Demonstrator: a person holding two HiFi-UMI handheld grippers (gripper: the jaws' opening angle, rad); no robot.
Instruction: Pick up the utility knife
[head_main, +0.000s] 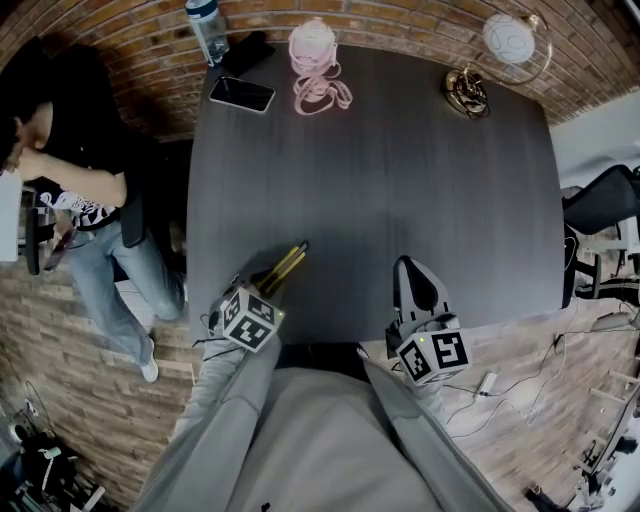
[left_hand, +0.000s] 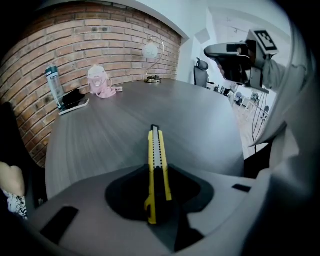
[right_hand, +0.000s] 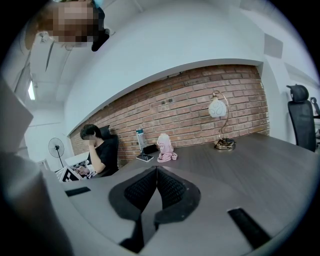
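The utility knife (head_main: 287, 266) is yellow and black and lies at the near left edge of the dark table (head_main: 400, 180), pointing away from me. My left gripper (head_main: 272, 285) is angled down over its rear end. In the left gripper view the knife (left_hand: 156, 160) stands edge-on in the middle of the left gripper (left_hand: 159, 195), whose jaws press on the black handle from both sides. My right gripper (head_main: 412, 275) hovers over the near right edge of the table. In the right gripper view the right gripper (right_hand: 156, 175) has its ribbed pads touching, with nothing between them.
At the far side of the table are a phone (head_main: 242, 94), a water bottle (head_main: 207, 28), a pink bundle of cord (head_main: 316, 60) and a globe lamp (head_main: 510, 40) with a brass base (head_main: 466, 90). A seated person (head_main: 70, 180) is to the left, an office chair (head_main: 600, 210) to the right.
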